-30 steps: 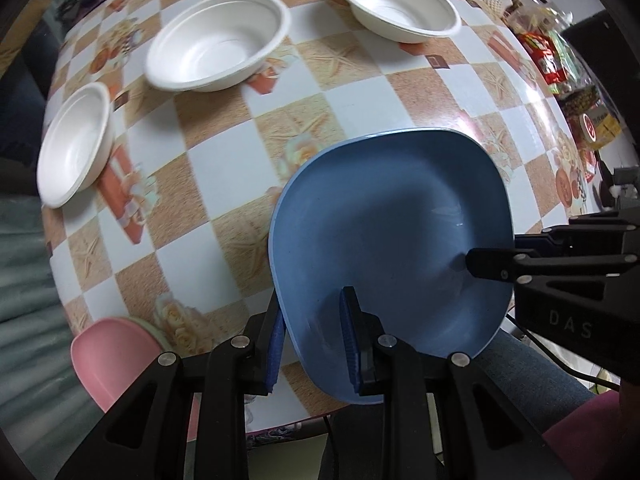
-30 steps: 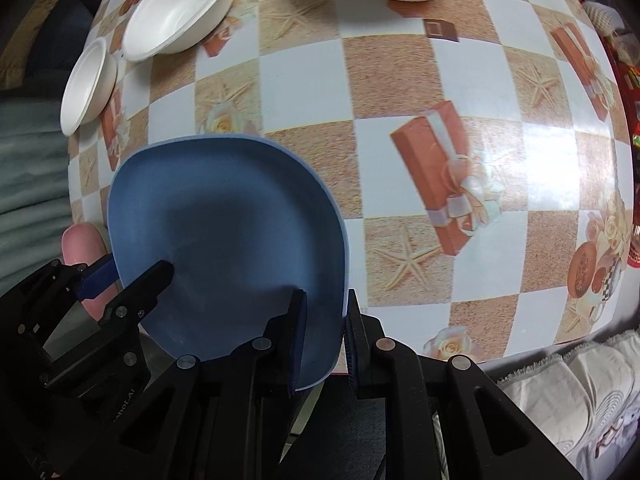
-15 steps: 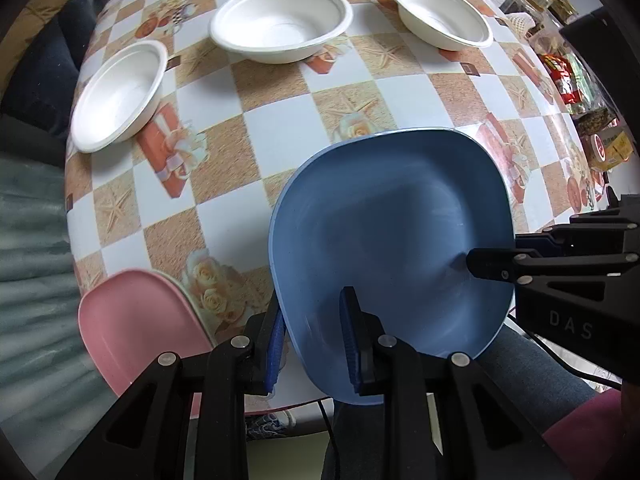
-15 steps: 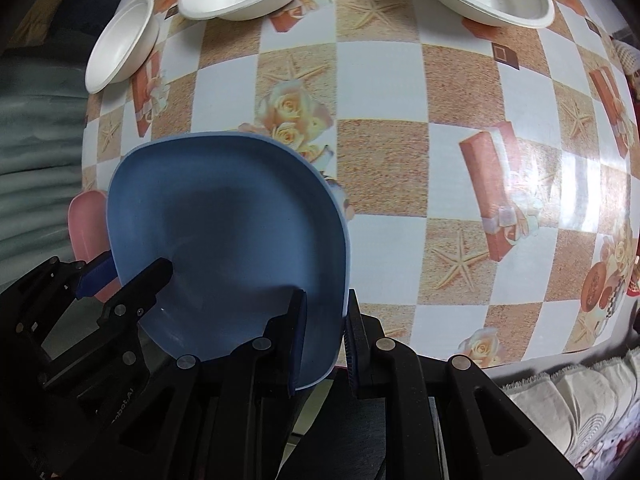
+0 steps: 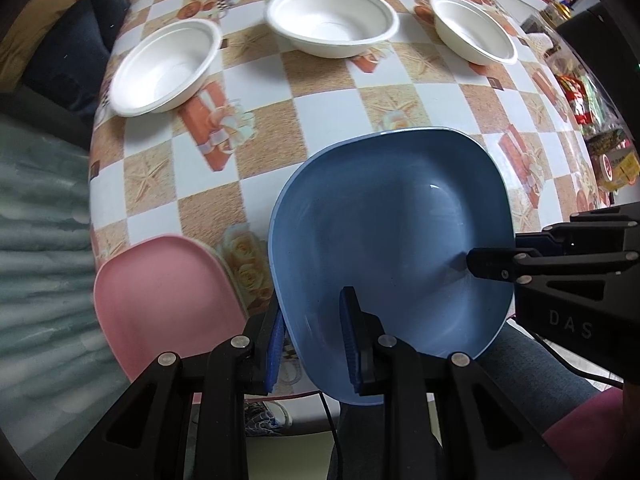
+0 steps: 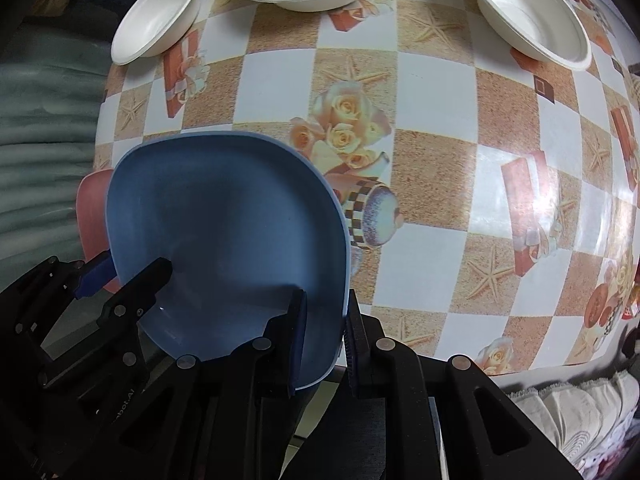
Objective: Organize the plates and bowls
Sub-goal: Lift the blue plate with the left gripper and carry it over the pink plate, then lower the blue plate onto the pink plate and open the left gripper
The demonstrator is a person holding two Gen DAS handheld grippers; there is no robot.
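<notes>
A blue square plate is held above the table's near edge by both grippers. My left gripper is shut on its near-left rim. My right gripper is shut on its right rim, and the plate fills the lower left of the right wrist view. A pink plate lies at the table's near-left edge, to the left of the blue one; it also shows in the right wrist view. Three white bowls stand at the far side: left, middle, right.
The table has a checkered cloth with roses and starfish. Snack packets and boxes lie off its right edge. A grey-green fabric hangs at the left. A jar and basket stand at the far edge.
Both grippers have drawn back toward the near edge with the blue plate, so more of the table, all three bowls and the pink plate have come into view.
</notes>
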